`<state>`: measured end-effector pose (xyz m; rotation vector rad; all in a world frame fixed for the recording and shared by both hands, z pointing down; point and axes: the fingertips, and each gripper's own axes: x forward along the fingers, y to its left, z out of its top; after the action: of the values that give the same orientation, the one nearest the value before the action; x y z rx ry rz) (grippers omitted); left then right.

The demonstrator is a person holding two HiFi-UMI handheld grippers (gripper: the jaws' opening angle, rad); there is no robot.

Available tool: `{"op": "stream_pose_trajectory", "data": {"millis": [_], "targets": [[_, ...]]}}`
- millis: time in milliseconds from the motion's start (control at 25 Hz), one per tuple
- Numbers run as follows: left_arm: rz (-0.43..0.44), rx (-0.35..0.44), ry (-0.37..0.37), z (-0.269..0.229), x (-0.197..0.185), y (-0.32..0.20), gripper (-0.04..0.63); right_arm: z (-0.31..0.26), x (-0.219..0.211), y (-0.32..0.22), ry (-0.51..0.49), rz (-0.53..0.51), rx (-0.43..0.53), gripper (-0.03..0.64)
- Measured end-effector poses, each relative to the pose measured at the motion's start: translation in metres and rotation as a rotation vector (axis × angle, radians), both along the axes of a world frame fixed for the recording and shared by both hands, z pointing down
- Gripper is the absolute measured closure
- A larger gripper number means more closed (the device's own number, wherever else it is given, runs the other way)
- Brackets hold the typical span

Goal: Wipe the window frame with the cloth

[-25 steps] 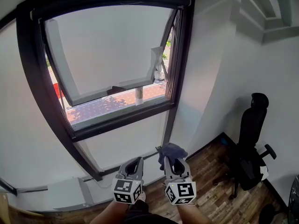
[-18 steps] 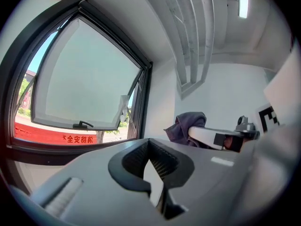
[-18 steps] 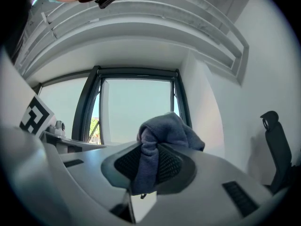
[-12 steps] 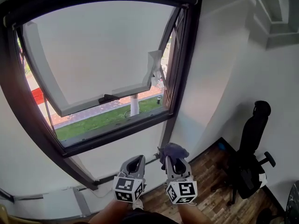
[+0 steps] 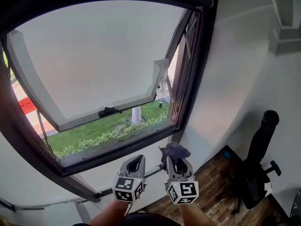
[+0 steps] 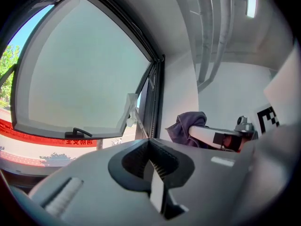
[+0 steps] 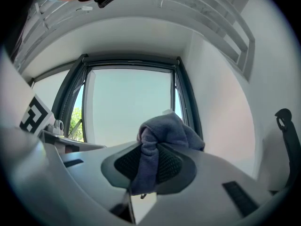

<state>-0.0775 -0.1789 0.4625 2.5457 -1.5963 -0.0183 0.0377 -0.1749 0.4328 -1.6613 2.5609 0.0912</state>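
Note:
A dark window frame [image 5: 193, 74] surrounds an outward-tilted sash [image 5: 94, 65] with a black handle [image 5: 108, 111]. My right gripper [image 5: 175, 160] is shut on a grey-purple cloth [image 5: 173, 150], bunched above its jaws, below the frame's lower right corner. The same cloth [image 7: 162, 133] fills the jaws in the right gripper view and shows as a cloth [image 6: 187, 126] in the left gripper view. My left gripper [image 5: 135, 164] sits beside it, shut with nothing held, its jaws pressed together. Neither gripper touches the frame.
A white wall [image 5: 235, 79] runs to the right of the window. A black office chair [image 5: 258, 159] stands on the wooden floor [image 5: 216, 182] at lower right. Grass and a tree trunk [image 5: 137, 114] show outside below the sash.
The view has tilted and drawn closer to the window, so the frame looks larger and more grass shows outside. Both grippers keep their places and the cloth stays held.

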Motion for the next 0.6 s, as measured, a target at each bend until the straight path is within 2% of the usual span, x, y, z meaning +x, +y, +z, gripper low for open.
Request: {"op": "stream_pose_trajectory", "data": {"millis": [240,360,600], "targets": [[0.022,0.011,0.001,-0.006,-0.007,-0.053,0.586,-0.003,-0.004,-0.046,0.002,0.036,0.014,0.538],[0.011,0.008,0.024,-0.004,-0.008,-0.070,0.588,-0.003,-0.003,-0.060,0.020,0.026,0.027,0.538],[-0.005,0.015,0.006,-0.006,-0.007,-0.103,0.588,-0.011,-0.003,-0.095,0.025,0.003,0.053,0.539]]}}
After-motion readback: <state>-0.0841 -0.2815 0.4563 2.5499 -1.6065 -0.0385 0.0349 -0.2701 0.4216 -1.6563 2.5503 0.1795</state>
